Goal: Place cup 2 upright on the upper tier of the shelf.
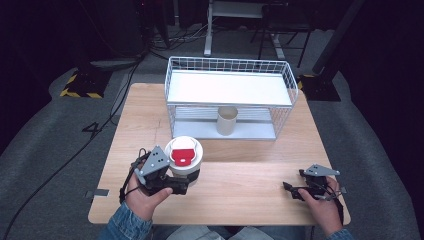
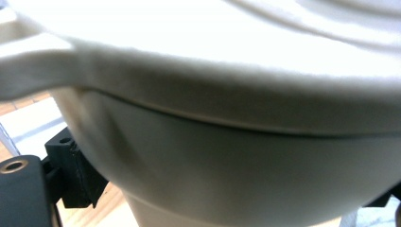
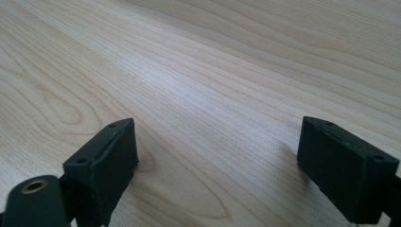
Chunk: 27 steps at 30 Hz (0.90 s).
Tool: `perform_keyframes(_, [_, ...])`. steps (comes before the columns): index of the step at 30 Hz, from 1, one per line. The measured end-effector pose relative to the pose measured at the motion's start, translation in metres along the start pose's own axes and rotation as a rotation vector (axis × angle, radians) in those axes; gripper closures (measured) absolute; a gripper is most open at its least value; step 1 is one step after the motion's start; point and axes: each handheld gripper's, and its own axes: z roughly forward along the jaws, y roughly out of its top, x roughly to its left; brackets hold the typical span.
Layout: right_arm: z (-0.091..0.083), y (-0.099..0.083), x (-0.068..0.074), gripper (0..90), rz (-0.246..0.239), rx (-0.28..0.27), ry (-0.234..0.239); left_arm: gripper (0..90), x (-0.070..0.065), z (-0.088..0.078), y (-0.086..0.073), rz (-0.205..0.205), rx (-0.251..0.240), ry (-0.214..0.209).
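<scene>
Lidded cup clamped in our left gripper, near the desk's 7 o'clock edge.
We keep those fingers squeezing evenly below the lid, cup upright; right gripper fingers rest apart, empty.

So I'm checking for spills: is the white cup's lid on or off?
On. In the high view the white lid with its red tab covers the cup, which the left gripper clamps; the left gripper view shows its rim seated.

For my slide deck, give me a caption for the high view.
Left gripper clamps a white lidded cup before the wire rack; right gripper rests open.
</scene>
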Motion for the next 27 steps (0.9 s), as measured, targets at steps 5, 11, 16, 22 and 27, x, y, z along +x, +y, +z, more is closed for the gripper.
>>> perform_keyframes(5, [0.000, 0.000, 0.000, 13.3, 0.000, 0.000, 0.000, 8.7, 0.006, 0.001, 0.014, 0.001, -0.013, -0.005])
perform_keyframes(11, [0.000, 0.000, 0.000, 13.5, 0.001, -0.001, 0.000, 8.7, 0.013, 0.003, 0.027, 0.001, -0.028, 0.001])
perform_keyframes(16, [0.000, 0.000, 0.000, 13.5, 0.001, -0.001, 0.000, 8.7, 0.018, 0.003, 0.040, 0.001, -0.042, -0.002])
perform_keyframes(22, [0.000, 0.000, 0.000, 13.6, 0.001, -0.001, 0.000, 8.7, 0.024, 0.002, 0.056, 0.004, -0.063, 0.006])
perform_keyframes(27, [0.000, 0.000, 0.000, 13.6, 0.001, -0.001, 0.000, 8.7, 0.029, 0.005, 0.068, -0.003, -0.074, 0.005])
